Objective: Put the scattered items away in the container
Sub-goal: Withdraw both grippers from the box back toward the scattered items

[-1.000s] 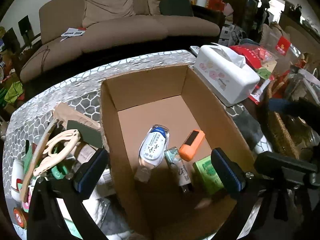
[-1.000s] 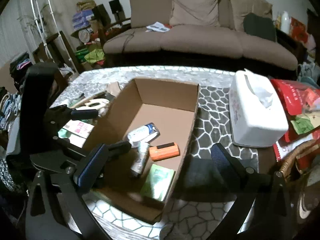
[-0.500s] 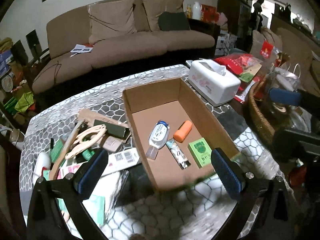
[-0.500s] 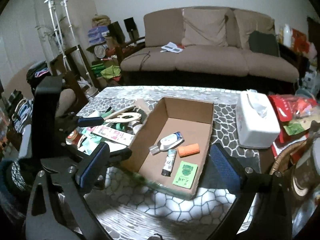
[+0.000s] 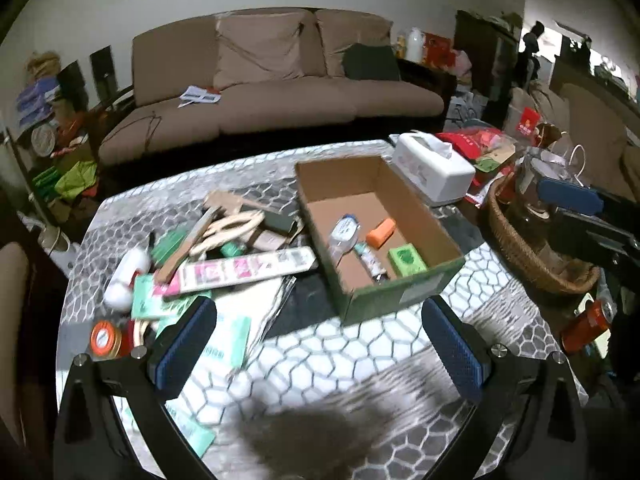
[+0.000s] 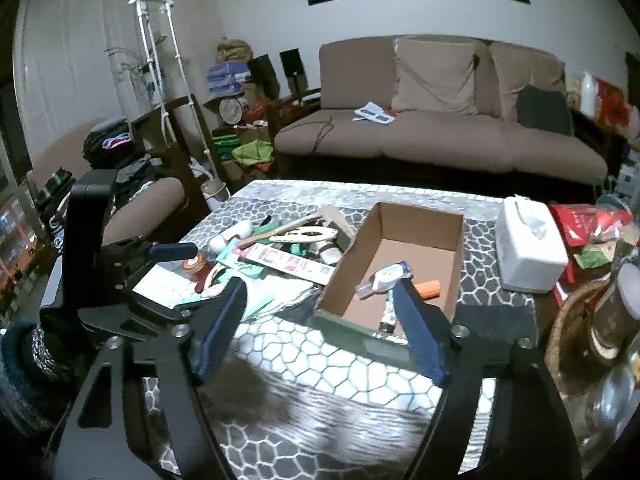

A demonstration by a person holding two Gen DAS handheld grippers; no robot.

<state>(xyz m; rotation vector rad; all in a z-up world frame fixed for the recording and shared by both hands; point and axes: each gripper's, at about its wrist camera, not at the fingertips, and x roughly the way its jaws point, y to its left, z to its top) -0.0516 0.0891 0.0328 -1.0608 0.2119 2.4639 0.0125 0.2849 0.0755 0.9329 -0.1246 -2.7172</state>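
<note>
Centre frame: box (image 5: 404, 216) holding bottle (image 5: 343, 233). Left hand-held gripper (image 5: 320, 350) wide open, empty; right hand-held gripper (image 6: 320, 334) closing, empty.

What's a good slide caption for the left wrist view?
Empty left gripper above the table; box holds four items, clutter pile beside it.

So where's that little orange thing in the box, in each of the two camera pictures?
Left wrist view: the orange item lies right of centre, on the floor of the cardboard box, beside a clear bottle.
Right wrist view: the orange item is right of centre, low in the cardboard box, partly hidden behind a gripper finger.
Shared landmark: the white tissue box, just right of the cardboard box in both.
</note>
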